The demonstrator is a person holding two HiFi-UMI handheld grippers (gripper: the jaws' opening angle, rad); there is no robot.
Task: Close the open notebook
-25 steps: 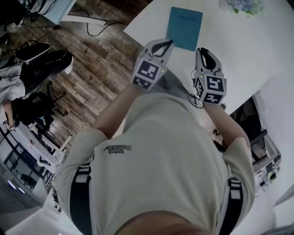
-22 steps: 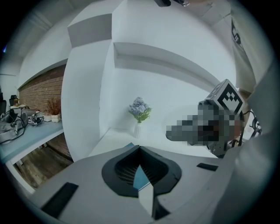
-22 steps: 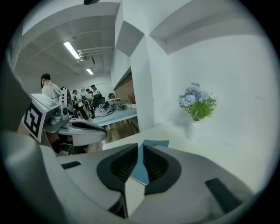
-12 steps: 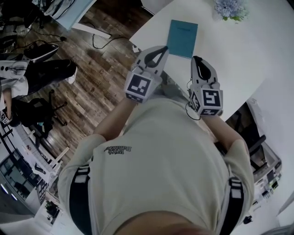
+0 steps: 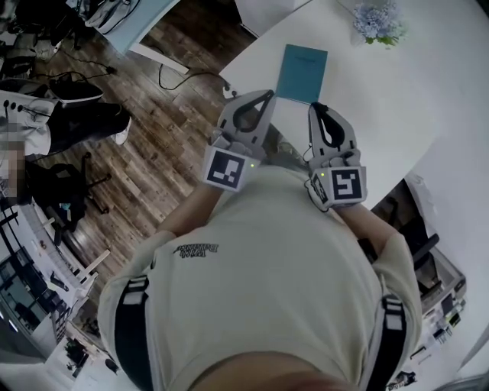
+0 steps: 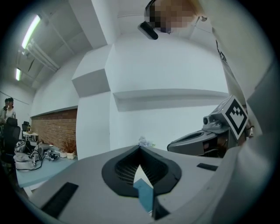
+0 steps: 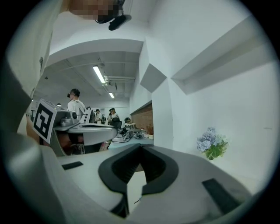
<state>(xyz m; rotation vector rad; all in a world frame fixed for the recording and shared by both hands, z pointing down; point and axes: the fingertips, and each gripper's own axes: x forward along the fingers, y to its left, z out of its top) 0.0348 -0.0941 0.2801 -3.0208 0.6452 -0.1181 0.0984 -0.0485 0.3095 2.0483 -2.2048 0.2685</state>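
The left gripper point(image 5: 267, 95) and right gripper point(image 5: 316, 107) are each pressed together on nothing, up by the chest. If they dip carelessly, I'd guess a tip could snag the cover and flip it open. The notebook point(image 5: 302, 72) lies shut on the table point(image 5: 397, 99), just beyond the tips, between the two.

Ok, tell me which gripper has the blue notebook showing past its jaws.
The left gripper: the blue notebook shows beyond its jaws; the right gripper sees only white table.

Bare table point(image 5: 382, 99) lies all round the notebook point(image 5: 304, 72); a flower bunch point(image 5: 376, 21) stands well apart.
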